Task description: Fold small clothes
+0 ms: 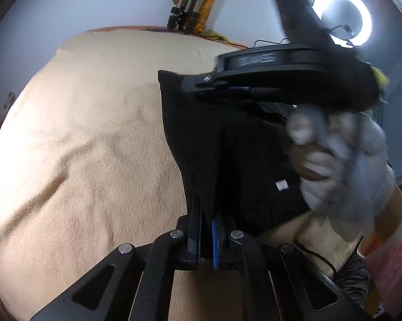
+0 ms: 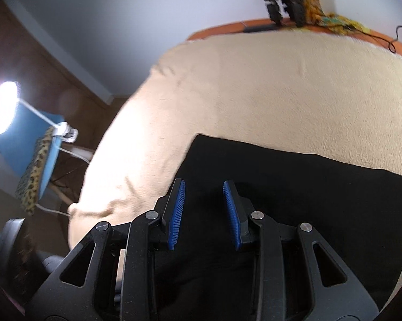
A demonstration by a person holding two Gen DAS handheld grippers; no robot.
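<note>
Cloth: a small black soft cloth (image 1: 201, 139) lies on a fuzzy cream blanket (image 1: 88, 139). In the left wrist view one flap of it is pulled up off the blanket, and a tiny white tag (image 1: 282, 185) shows on the dark part beside it.
Which way it runs: in the left wrist view the lifted flap is long from the near side to the far side, with its far corner pointing away, toward the wall. In the right wrist view the black cloth (image 2: 294, 187) lies flat, and its far edge runs across from left to right, a bit lower on the right.
Left gripper: the left gripper (image 1: 205, 208) has its two black fingers squeezed together on the near edge of the black cloth. The cloth sits between the blue ribbed pads (image 1: 215, 240).
Right gripper: the right gripper (image 2: 204, 186) has its fingers a little way apart, with blue ribbed pads (image 2: 177, 211) facing each other. Nothing is between them. It hangs over the flat black cloth, near the cloth's left end.
Hand: a hand in a white knit glove (image 1: 342, 155) holds the black handle of the right gripper. It looks blurry. A pink sleeve (image 1: 391, 256) is at the wrist.
Room: a bright ring light (image 1: 342, 17) shines by the pale wall.
</note>
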